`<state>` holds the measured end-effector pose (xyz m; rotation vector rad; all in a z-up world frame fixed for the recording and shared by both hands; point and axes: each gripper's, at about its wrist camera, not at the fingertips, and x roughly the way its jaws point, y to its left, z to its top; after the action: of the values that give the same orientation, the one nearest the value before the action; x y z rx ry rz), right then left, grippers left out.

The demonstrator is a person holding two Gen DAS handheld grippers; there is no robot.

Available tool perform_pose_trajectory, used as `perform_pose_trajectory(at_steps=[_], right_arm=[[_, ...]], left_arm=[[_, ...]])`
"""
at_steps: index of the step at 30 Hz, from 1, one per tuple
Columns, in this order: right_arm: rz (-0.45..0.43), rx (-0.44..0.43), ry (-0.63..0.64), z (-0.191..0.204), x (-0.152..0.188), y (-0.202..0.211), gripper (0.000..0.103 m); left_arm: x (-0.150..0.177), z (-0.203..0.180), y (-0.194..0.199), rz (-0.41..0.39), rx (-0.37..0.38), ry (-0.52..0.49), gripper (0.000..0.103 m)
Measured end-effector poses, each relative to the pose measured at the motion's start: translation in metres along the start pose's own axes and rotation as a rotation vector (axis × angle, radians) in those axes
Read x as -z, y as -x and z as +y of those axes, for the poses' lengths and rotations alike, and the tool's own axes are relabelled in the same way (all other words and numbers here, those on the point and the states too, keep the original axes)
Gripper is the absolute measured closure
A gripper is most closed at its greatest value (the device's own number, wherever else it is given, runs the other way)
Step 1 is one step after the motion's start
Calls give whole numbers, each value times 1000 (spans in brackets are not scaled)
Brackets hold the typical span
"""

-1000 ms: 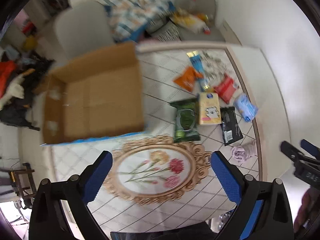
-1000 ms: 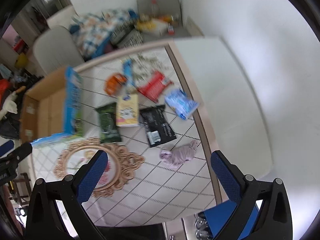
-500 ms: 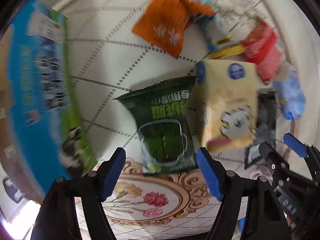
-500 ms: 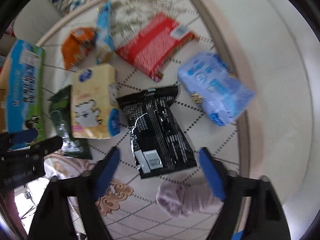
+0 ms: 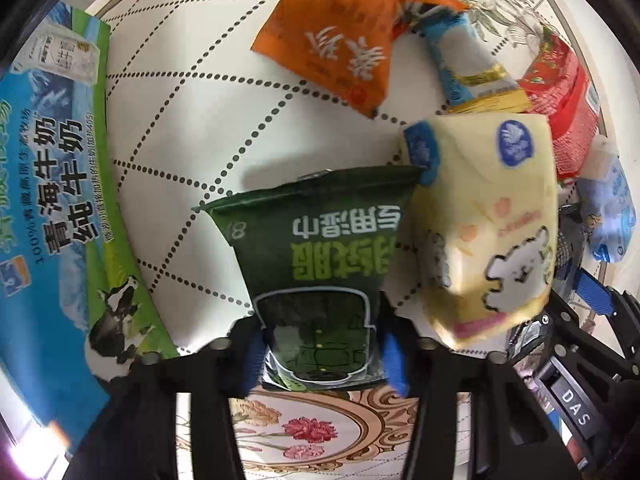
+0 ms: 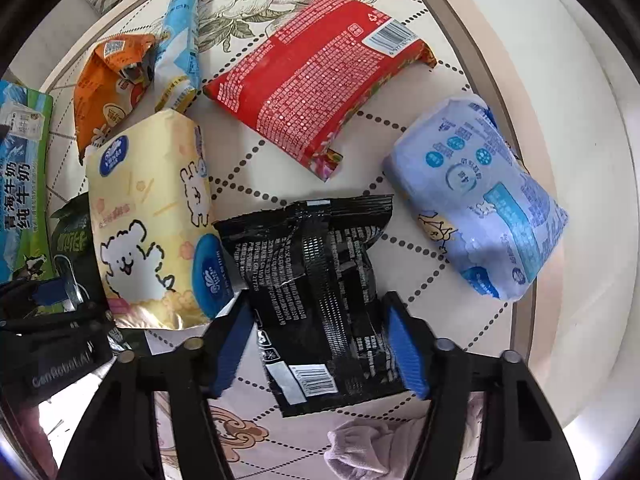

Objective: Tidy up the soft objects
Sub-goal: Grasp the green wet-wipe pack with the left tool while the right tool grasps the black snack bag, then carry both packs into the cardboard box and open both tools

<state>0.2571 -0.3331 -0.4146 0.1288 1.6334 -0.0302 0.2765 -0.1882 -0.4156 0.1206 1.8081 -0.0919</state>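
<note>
A dark green pouch [image 5: 320, 248] lies flat on the dotted tablecloth. My left gripper [image 5: 322, 356] points down on it, jaws closing, with both blue pads pressed against the sides of the pouch's near end. A black pouch [image 6: 316, 280] lies between the fingers of my right gripper [image 6: 320, 344]. Those jaws are closing too; the right pad meets the pouch's edge and a thin gap shows at the left pad. A yellow tissue pack [image 6: 148, 220] lies between the two pouches.
An orange pouch [image 5: 340, 36], a slim blue packet [image 6: 182, 40], a red pack [image 6: 316, 68] and a light blue pack [image 6: 480, 200] lie farther back. The milk carton box [image 5: 48, 184] stands at the left. A lilac cloth [image 6: 372, 448] lies near the table edge [image 6: 516, 160].
Both grippers came down from high above the table to just over it. Their wide jaws narrowed, the left onto the green pouch, the right around the black pouch.
</note>
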Motion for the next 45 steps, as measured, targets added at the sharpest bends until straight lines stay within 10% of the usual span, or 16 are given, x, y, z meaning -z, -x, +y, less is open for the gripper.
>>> perform_pose_trajectory(at_steps=[13,22,35,45], right_arm=[[-47,-77,-80,-18,29,56,51],[-135,-192,-7,16,62,150,51],[-213,-300,208,229,35,224,51],[-142,-272,187,336,-31,156,51]], left_arm=[[57,-8,64,-155,26,-13,71],[97,54,163,-328,111,49,71],[64,224,214,-420,86,174,71],[-8,308,140,-268,166,190,71]])
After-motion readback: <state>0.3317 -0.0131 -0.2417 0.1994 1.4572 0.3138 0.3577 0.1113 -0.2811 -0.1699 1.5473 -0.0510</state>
